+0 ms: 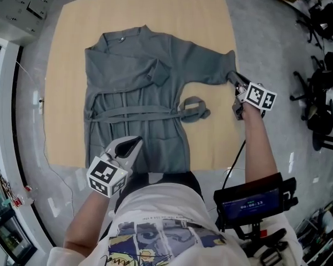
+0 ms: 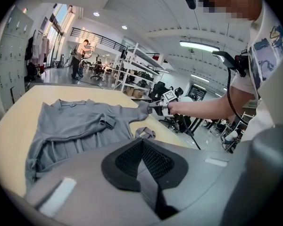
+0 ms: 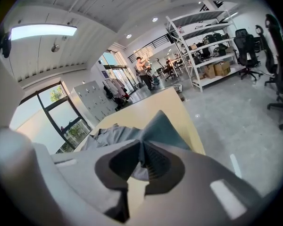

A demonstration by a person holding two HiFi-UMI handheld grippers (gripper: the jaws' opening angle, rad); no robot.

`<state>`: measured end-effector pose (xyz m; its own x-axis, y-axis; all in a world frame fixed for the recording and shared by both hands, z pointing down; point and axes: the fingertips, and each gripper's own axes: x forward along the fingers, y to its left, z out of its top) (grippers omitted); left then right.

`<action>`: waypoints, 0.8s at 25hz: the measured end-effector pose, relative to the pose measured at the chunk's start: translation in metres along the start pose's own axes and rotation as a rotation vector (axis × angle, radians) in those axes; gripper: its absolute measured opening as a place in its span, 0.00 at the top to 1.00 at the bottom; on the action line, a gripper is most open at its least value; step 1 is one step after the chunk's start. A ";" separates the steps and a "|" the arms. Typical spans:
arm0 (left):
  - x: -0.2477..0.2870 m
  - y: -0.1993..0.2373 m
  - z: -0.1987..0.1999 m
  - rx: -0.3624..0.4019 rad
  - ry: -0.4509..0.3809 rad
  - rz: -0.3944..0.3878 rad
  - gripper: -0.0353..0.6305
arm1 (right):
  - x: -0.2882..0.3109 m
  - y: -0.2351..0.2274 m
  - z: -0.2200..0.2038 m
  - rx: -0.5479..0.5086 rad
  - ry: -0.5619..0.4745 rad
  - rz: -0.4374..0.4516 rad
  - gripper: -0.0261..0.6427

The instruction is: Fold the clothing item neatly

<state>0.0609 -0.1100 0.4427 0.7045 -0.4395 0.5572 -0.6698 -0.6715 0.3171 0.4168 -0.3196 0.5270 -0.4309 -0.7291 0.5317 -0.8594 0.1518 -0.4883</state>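
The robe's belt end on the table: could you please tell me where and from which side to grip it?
Probably grip the looped belt end where it juts past the robe onto the bare table, coming low from the person's right. There it bunches, clear of the body fabric. The left claw is shut and empty; the right claw is shut on the sleeve.

Light: bright, even, from ceiling strip (image 3: 43, 31) and windows (image 3: 61, 114) | Glare: strip burns white | Shadows: faint, soft on worktop (image 1: 205, 143) | Optics: fisheye bends edges, black corners in both gripper views | Focus: head view sharp
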 end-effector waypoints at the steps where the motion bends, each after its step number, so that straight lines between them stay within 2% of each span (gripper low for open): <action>1: -0.005 0.002 -0.002 -0.001 -0.005 0.001 0.94 | 0.003 0.009 0.001 -0.005 -0.001 0.009 0.92; 20: -0.108 0.057 -0.037 -0.072 -0.080 0.080 0.94 | 0.089 0.183 -0.008 -0.114 0.079 0.153 0.92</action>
<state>-0.0622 -0.0788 0.4289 0.6629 -0.5378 0.5209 -0.7375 -0.5890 0.3304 0.2185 -0.3512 0.4906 -0.5752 -0.6379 0.5121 -0.8060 0.3349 -0.4881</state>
